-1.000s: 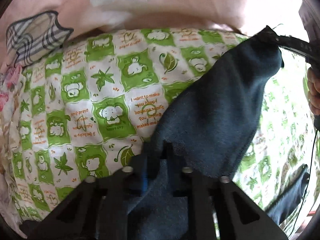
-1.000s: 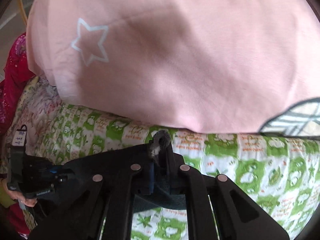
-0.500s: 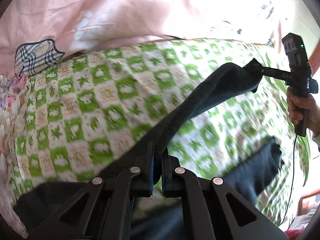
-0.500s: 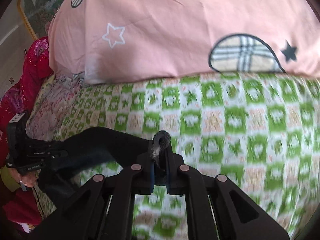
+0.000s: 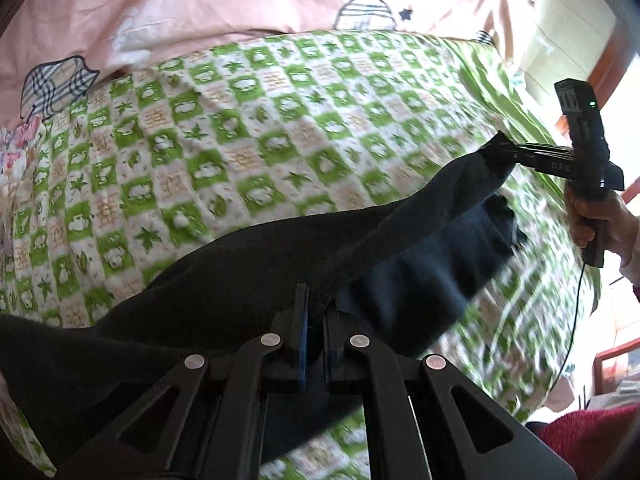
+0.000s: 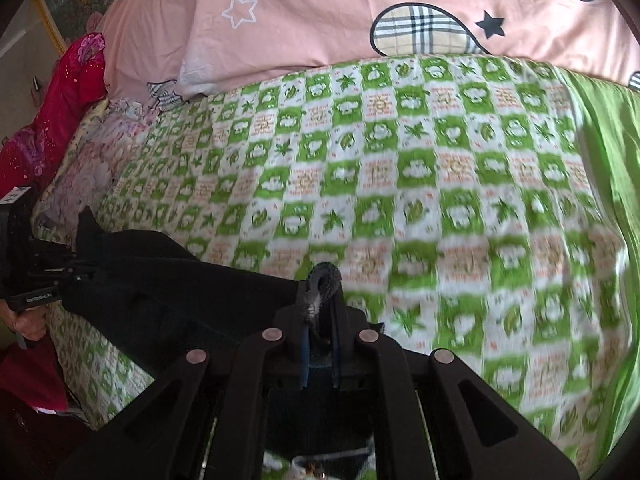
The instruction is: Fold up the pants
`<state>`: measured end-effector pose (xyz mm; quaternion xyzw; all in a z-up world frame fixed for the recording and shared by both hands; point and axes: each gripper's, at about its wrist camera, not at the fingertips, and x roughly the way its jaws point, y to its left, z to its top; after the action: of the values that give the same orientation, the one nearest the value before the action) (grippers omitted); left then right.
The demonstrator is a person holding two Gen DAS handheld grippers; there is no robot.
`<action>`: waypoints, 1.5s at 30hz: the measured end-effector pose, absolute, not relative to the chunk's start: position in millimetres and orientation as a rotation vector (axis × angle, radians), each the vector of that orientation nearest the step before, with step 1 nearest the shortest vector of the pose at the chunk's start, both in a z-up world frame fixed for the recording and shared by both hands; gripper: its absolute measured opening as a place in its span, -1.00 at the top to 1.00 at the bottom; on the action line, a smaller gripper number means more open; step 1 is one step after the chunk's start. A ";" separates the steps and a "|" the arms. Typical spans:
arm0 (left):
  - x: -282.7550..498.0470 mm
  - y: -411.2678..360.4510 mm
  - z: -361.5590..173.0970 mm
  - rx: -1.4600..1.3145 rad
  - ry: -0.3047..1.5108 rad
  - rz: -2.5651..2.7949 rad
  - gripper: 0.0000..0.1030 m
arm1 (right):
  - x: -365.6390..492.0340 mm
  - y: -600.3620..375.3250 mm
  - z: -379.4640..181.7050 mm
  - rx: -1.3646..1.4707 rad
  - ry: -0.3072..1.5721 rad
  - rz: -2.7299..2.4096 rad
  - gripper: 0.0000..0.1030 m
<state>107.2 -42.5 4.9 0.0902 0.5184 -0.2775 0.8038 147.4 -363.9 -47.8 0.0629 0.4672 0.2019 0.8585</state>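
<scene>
The green checked bed sheet (image 6: 400, 184) lies bare between the pink pillows (image 6: 360, 12) and the dark pants (image 5: 248, 280), open for passage. The pillows wall off the sheet's far edge. A red bundle (image 6: 52, 120) crowds the sheet's left edge. The pants, stretched just above the sheet, bar its near side.

The pants (image 5: 248, 280) are dark, almost black, of a thick, matte cloth. They hang stretched in a sagging band above the green-checked sheet (image 5: 240, 152), pinched at two edge points, with a lower layer drooping toward the sheet; one pinched edge curls up in a small grey roll (image 6: 322, 288)
</scene>
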 end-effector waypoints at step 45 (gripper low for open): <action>75.1 100.2 8.1 -0.248 1.310 -0.093 -0.29 | 81.2 -242.4 -31.0 0.156 0.958 0.622 -0.04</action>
<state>75.1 100.2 8.1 -0.1151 0.6075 -0.0431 0.7848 81.2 -242.4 -31.0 0.0737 0.4531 0.2940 0.8383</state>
